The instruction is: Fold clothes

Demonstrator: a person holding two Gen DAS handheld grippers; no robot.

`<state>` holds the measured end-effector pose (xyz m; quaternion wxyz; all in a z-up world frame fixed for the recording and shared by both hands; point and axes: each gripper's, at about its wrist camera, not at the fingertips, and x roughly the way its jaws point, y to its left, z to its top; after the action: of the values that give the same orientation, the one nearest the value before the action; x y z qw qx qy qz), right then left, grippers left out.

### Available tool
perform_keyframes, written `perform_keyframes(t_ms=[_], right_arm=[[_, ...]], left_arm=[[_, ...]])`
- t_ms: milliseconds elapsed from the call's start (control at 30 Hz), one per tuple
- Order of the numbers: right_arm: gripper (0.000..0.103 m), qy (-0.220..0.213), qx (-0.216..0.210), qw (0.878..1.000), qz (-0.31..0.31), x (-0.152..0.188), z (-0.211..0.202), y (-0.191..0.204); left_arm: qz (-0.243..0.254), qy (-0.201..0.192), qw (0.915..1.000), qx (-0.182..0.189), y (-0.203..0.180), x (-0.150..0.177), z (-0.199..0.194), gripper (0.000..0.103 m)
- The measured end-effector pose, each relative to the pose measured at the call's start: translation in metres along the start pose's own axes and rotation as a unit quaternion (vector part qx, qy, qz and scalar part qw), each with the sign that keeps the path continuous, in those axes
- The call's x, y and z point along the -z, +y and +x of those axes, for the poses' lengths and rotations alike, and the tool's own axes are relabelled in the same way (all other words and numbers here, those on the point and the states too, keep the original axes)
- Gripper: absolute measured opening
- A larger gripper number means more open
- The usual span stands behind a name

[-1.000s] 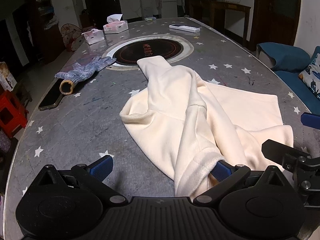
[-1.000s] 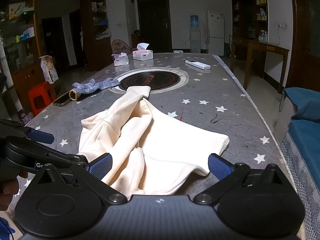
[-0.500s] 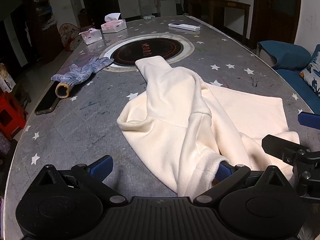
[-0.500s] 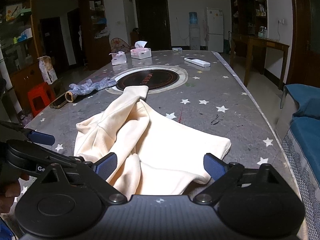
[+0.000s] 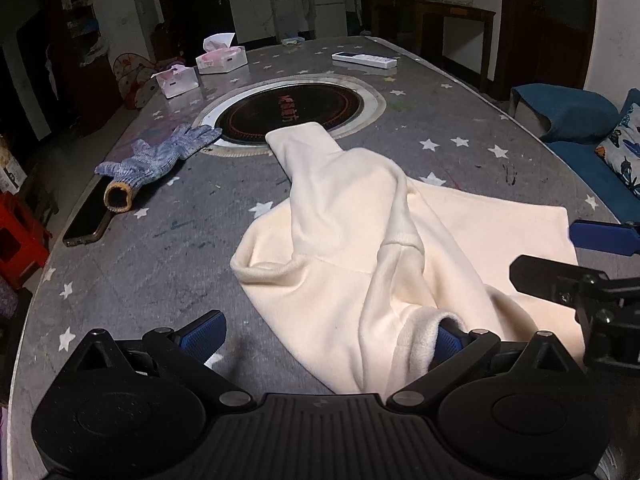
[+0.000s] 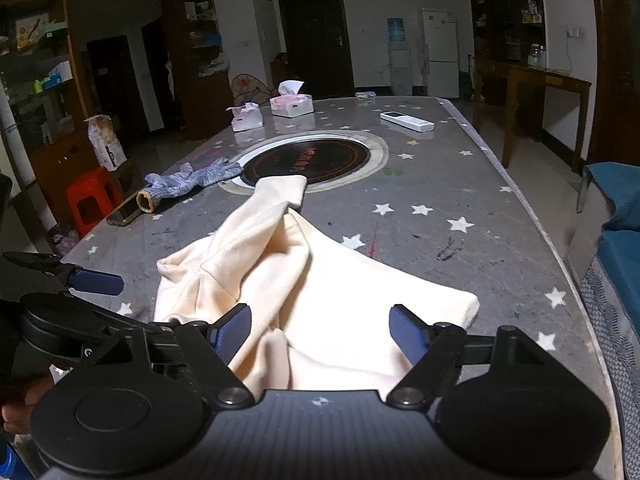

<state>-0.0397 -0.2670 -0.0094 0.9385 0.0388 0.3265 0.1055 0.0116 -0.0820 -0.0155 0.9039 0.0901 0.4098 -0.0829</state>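
Observation:
A cream sweatshirt lies rumpled on the grey star-patterned table, one sleeve stretched toward the round black cooktop. My left gripper is open at the garment's near edge; the hem curls over its right finger and nothing is pinched. My right gripper is open, its jaws narrower than before, low over the near part of the sweatshirt. Each gripper shows at the edge of the other's view.
A blue knit glove and a dark phone lie at the left. Two tissue boxes and a white remote sit at the far end. A blue sofa stands past the right table edge.
Both grippers have moved a little forward and lower over the sweatshirt. The right gripper's jaws have narrowed. The garment has shifted only slightly.

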Motion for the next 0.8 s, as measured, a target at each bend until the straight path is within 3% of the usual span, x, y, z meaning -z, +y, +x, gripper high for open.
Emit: perform_keyframes(t_ms=[567,800], right_arm=[[0.033,0.041,-0.071,0.996,0.028,-0.034,0.058,-0.008],[0.027,0.058,-0.085,0.994,0.039,-0.042,0.089,-0.018]], left_arm=[[-0.006,-0.032,0.9985,0.045,0.020,-0.018,-0.009,0.096],[0.004,-0.051,0.9962,0.071,0.023,-0.028,-0.016,0.096]])
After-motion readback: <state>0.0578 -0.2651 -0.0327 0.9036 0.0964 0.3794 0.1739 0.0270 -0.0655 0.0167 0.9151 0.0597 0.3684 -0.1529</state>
